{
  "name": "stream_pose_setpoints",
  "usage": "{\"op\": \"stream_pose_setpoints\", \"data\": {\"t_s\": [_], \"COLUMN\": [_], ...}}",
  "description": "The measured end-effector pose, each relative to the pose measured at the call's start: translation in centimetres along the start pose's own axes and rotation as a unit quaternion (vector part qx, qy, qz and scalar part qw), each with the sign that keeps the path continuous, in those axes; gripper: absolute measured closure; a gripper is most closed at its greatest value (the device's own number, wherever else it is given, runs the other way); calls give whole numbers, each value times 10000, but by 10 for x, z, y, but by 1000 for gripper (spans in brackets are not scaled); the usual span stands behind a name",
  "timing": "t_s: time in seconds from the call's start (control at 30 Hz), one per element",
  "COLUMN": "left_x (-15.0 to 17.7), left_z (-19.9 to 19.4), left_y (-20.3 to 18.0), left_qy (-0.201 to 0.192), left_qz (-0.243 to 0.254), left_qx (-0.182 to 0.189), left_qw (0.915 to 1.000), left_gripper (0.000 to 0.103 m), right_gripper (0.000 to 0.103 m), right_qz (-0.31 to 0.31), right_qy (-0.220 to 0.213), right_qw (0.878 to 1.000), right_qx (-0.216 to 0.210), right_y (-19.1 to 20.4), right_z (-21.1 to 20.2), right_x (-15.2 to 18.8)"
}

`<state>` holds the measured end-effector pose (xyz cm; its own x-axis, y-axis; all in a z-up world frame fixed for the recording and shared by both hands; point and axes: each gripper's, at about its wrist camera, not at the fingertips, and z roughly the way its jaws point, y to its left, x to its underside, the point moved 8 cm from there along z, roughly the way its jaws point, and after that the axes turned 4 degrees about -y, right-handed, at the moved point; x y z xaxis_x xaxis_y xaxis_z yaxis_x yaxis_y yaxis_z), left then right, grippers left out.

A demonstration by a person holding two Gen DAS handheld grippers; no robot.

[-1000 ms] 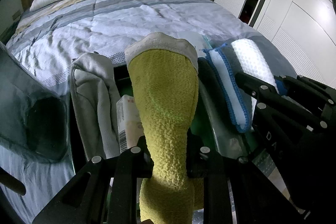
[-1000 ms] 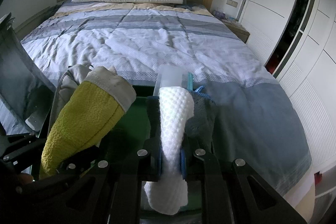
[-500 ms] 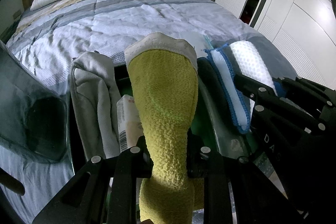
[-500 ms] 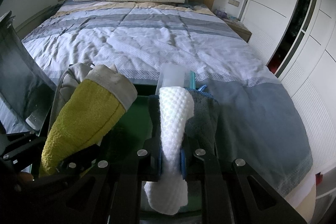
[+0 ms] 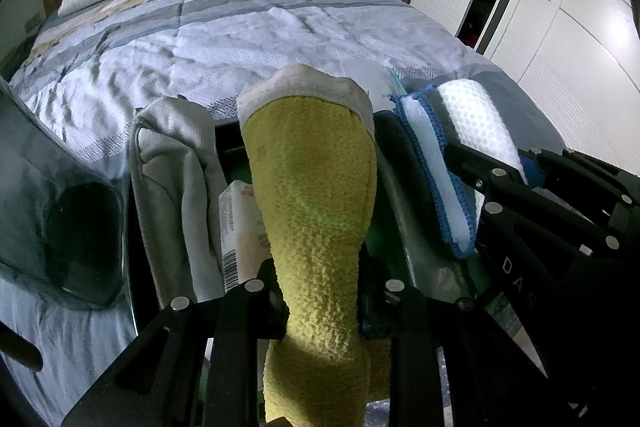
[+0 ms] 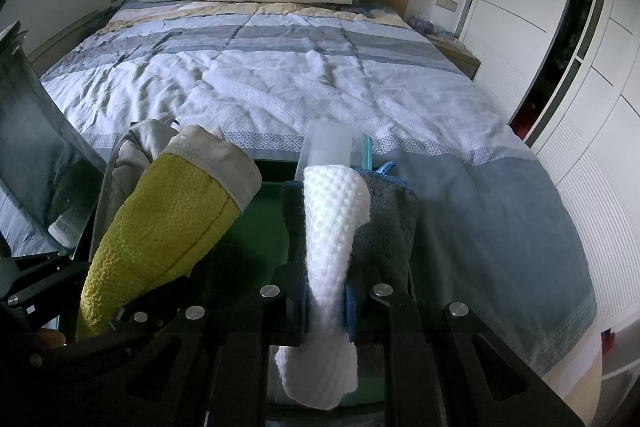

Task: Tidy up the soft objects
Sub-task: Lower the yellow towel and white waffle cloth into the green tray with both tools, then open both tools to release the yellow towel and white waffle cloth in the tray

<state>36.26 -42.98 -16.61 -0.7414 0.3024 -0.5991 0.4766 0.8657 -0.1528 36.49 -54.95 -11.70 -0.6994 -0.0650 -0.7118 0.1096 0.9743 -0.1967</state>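
My left gripper [image 5: 320, 303] is shut on a folded yellow towel with a white hem [image 5: 316, 195], which stands upright over a green storage box [image 5: 392, 247]; the towel also shows in the right wrist view [image 6: 160, 227]. My right gripper [image 6: 326, 303] is shut on a white waffle cloth [image 6: 328, 227] with a blue-edged grey cloth [image 6: 388, 227] beside it. In the left wrist view the white cloth [image 5: 476, 119] and the right gripper [image 5: 560, 211] are at the right. A grey cloth [image 5: 172, 163] hangs over the box's left wall.
The box's clear lid [image 5: 52, 203] stands open at the left. A labelled packet [image 5: 240, 227] sits inside the box. A translucent container [image 6: 328, 143] is at the box's far edge. The bed [image 6: 280, 75] stretches ahead, wardrobe doors [image 6: 580, 107] at the right.
Both grippers keep their hold on their cloths. The views have shifted only slightly; the right gripper and its cloth have edged a little toward the left gripper.
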Motion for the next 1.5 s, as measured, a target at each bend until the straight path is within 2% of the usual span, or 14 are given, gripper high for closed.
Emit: {"op": "stream_pose_setpoints", "data": {"t_s": [0.3, 0.43, 0.53, 0.73, 0.9, 0.97, 1.17, 1.3, 1.5], "left_x": [0, 0, -1, -3, -3, -3, -4, -5, -6], "left_z": [1, 2, 1, 0, 0, 0, -6, -8, -12], "left_y": [1, 3, 4, 7, 8, 9, 8, 10, 10], "left_qy": [15, 3, -21, -67, -67, -80, -165, -189, -231], "left_qz": [-26, -81, -103, -90, -82, -66, -4, 15, 20], "left_qx": [44, 81, 48, -33, -50, -67, -116, -164, -215], "left_qw": [10000, 9999, 9999, 9999, 9999, 9999, 9998, 9997, 9995], "left_gripper": [80, 68, 60, 54, 52, 47, 41, 41, 37], "right_gripper": [89, 88, 83, 77, 74, 73, 71, 70, 60], "right_qz": [3, 26, 57, 127, 126, 130, 126, 107, 97], "right_qy": [4, 16, 13, 29, 62, 68, 64, 63, 76], "right_qw": [10000, 10000, 9999, 9998, 9998, 9998, 9997, 9997, 9997], "right_qx": [-2, -54, -84, -127, -158, -168, -204, -190, -207], "right_y": [1, 0, -1, -4, -3, -3, 0, 2, 3], "right_z": [0, 0, 0, -1, -1, 0, 0, 0, -1], "right_x": [0, 0, -1, -2, -3, -3, -5, -5, -6]}}
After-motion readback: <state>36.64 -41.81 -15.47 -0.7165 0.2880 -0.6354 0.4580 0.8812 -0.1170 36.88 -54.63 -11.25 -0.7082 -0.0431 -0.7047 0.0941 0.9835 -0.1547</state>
